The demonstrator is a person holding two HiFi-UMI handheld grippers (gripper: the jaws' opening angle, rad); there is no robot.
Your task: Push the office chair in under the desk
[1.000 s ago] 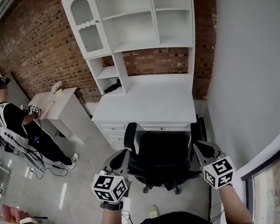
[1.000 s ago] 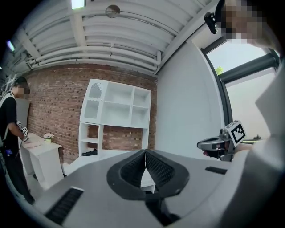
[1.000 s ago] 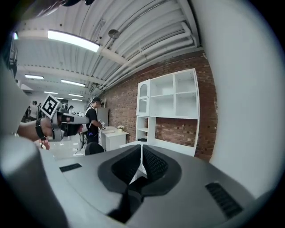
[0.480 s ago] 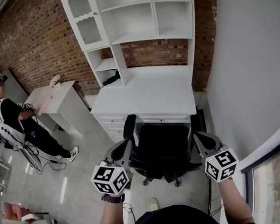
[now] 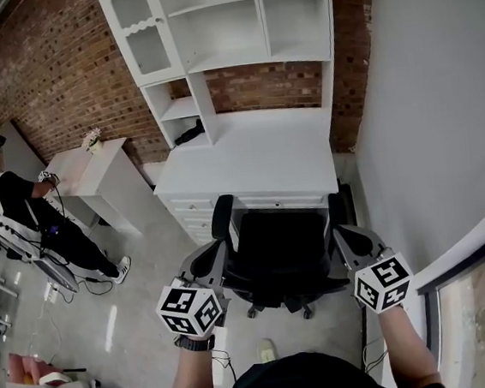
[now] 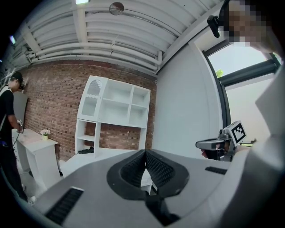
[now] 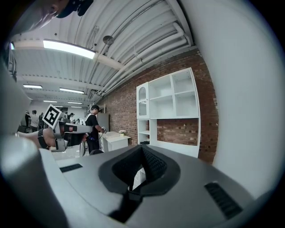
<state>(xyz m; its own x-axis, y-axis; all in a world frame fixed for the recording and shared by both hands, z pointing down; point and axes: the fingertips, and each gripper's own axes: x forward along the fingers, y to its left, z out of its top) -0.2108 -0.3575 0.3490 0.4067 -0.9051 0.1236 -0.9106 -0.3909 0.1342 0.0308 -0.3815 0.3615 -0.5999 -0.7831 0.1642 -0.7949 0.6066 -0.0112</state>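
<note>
Ahead of you a brick wall [image 5: 57, 70] runs behind everything, meeting a plain pale wall [image 5: 423, 109] on your right. Against the brick stands the white table [image 5: 256, 157], with a tall white hutch [image 5: 225, 27] of open shelves rising from its back edge.

The black office chair [image 5: 279, 258] stands directly in front of that table, facing it. The front ends of its two armrests [image 5: 222, 217] reach the table's front edge, while the backrest is out on your side, close to your body.

Off to your left a smaller table [image 5: 94, 174] stands apart on the grey floor, with a person [image 5: 20, 212] in dark clothes beside it and a small plant [image 5: 92, 140] on top.

Your left tongs [image 5: 209, 266] are at the left edge of the chair's backrest, and your right tongs [image 5: 343, 237] are at its right edge, one on each side at about the same height. Whether they press on the chair cannot be told.

In the left gripper view the left tongs [image 6: 144, 153] are drawn together at the tips with nothing held. The right tongs [image 7: 142, 149] are likewise together and hold nothing.
</note>
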